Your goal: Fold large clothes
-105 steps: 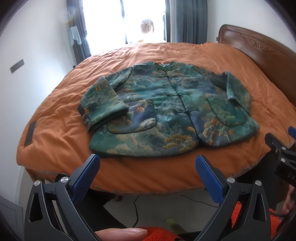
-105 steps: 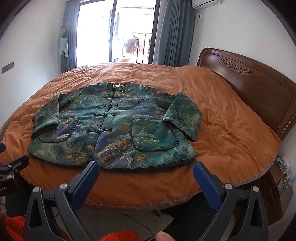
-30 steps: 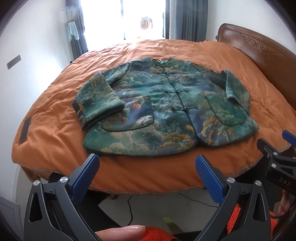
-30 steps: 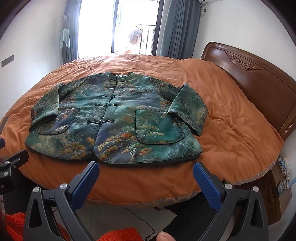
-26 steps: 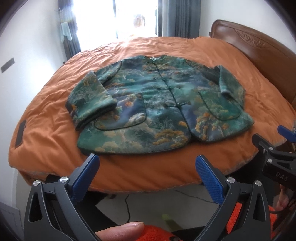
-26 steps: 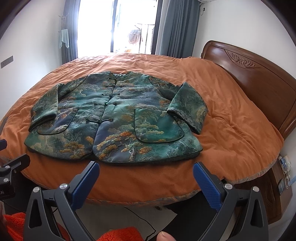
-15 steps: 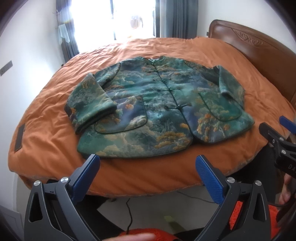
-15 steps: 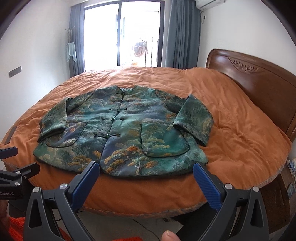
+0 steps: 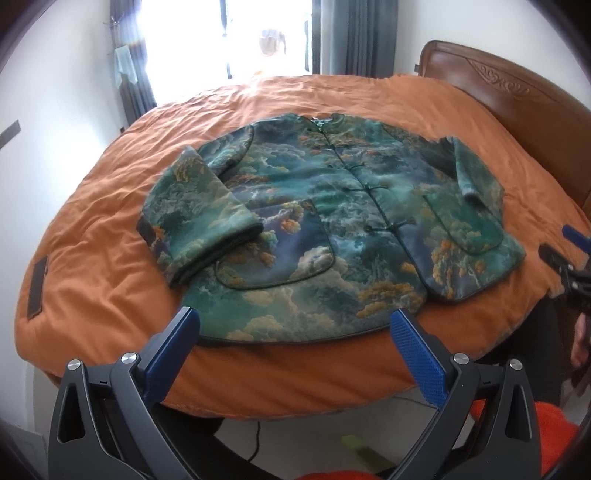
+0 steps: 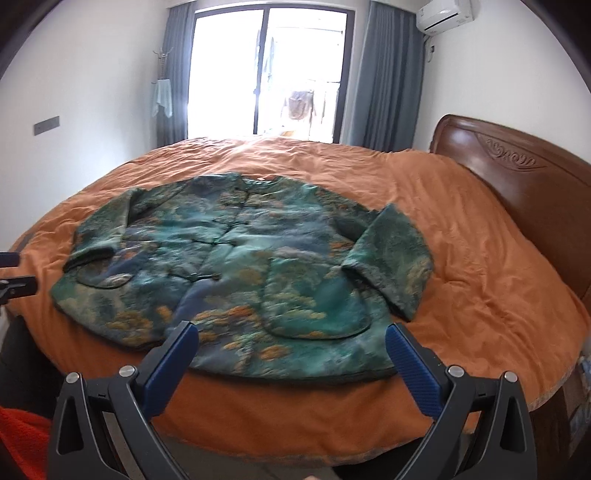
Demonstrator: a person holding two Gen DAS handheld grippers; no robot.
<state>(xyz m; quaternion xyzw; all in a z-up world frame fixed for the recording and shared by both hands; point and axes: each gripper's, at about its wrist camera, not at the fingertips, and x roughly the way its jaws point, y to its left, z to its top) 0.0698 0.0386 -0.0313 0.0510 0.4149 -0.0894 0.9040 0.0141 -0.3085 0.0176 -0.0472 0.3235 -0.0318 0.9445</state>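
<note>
An orange quilt [image 9: 110, 280] covers the whole bed, and a carved wooden headboard [image 10: 517, 177] rises along its right side. Spread flat on the quilt, front up and collar toward the window, lies the green patterned jacket [image 9: 332, 221], its hem running along the near edge of the bed. Its front is fastened with knot buttons, and 2 patch pockets sit low on the body. Both sleeves are folded in against the sides: the left-hand sleeve [image 9: 195, 221] lies over the top of the pocket beside it, and the right-hand sleeve [image 10: 391, 258] angles down beside the other pocket.

The right wrist view takes in far more of the room: the sliding glass door [image 10: 266, 70] with grey curtains, an air conditioner [image 10: 443, 14] high on the wall, and a coat stand [image 10: 162, 85] in the corner. The jacket there is blurred. The left wrist view is sharper on the cloth and alone shows a dark patch [image 9: 37, 288] on the quilt's left side and a black cable [image 9: 255, 439] on the floor under the bed's edge.

The left gripper [image 9: 295, 325] hangs just above the hem, its jaws spread wide and holding nothing. The right gripper [image 10: 291, 336] sits likewise at the hem, jaws wide apart and empty. Each view catches the other gripper's tip at its frame edge.
</note>
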